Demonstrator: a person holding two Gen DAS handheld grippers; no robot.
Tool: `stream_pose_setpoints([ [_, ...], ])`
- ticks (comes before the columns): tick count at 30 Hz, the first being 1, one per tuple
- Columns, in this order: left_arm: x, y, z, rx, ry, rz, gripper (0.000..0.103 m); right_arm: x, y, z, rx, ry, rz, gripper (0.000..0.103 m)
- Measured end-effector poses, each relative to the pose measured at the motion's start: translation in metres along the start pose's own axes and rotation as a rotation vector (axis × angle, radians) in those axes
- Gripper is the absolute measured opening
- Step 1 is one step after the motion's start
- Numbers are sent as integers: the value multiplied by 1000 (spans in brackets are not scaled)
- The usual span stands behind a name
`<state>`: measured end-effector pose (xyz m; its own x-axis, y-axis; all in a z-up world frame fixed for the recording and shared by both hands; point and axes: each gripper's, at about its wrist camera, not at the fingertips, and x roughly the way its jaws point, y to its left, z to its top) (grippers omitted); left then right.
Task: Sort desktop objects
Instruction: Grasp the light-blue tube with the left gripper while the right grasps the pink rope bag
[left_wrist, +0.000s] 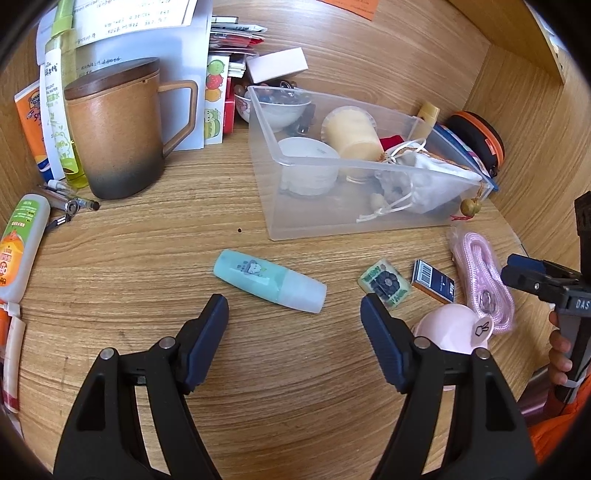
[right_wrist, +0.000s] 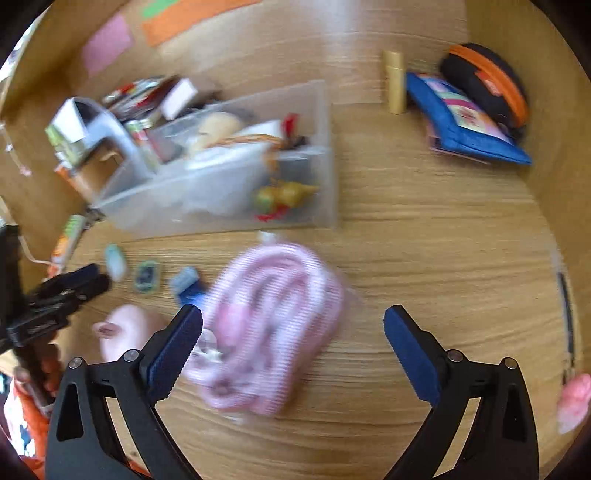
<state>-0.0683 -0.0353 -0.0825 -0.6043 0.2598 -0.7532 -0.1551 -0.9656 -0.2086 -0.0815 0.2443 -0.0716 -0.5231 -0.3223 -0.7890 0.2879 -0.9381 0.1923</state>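
A: What's the biggest thing in front of you on the counter (left_wrist: 147, 258)?

B: Your clear bin (left_wrist: 271, 206), sitting mid-counter and already holding a drawstring pouch (left_wrist: 428, 181), two tubs and odds and ends. Left of it stands your brown lidded mug (left_wrist: 114, 136), well apart from the bin.

A: And what's loose?

B: You have a pink cord bundle (right_wrist: 273, 328) lying in front of the bin, toward the right. In the right wrist view it sits between your right gripper (right_wrist: 293, 325) jaws, which stand wide apart; its left edge is right by the left pad, though that view is blurred, so you can't tell if they touch. Nothing is clamped.

A: Smaller things?

B: A pink rounded object (left_wrist: 452, 328) just beside the cord (partly hidden behind your left jaw). Then a teal bottle (left_wrist: 269, 280) lying on its side ahead of your left gripper (left_wrist: 293, 308), whose jaws are spread and empty; the bottle lies just beyond the tips, not touching either pad.

A: Anything tinier?

B: Right of the bottle, a small green packet (left_wrist: 384, 282), then a dark blue box (left_wrist: 434, 286) with a barcode, both flat on the counter between bottle and cord.
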Motion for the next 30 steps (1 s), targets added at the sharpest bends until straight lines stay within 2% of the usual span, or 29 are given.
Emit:
stream_pose_setpoints([
  [3,-1,1,-1,-7,3,-1,74,8,20,4,-87,19,-31,98],
  [5,-1,1,-2,-6,6,-1,74,16,34,1,-184,38,-96,98],
  [7,-1,1,-2,-1,7,1,74,20,38,-4,-219,40,-148,99],
  [10,0,-1,-2,4,15,9,75,19,24,-8,-182,48,-104,99],
  [14,3,-3,0,18,27,29,77,21,-11,-12,-59,82,-47,101],
  [18,6,-6,6,63,40,66,78,17,-32,-12,-17,76,-70,102],
  [21,13,-6,12,97,62,95,78,20,-33,-8,-23,86,-52,102],
  [26,25,-6,19,144,92,130,78,29,-18,-4,-111,97,-69,102],
  [30,29,-5,20,185,86,167,78,33,-15,-3,-170,103,-78,102],
])
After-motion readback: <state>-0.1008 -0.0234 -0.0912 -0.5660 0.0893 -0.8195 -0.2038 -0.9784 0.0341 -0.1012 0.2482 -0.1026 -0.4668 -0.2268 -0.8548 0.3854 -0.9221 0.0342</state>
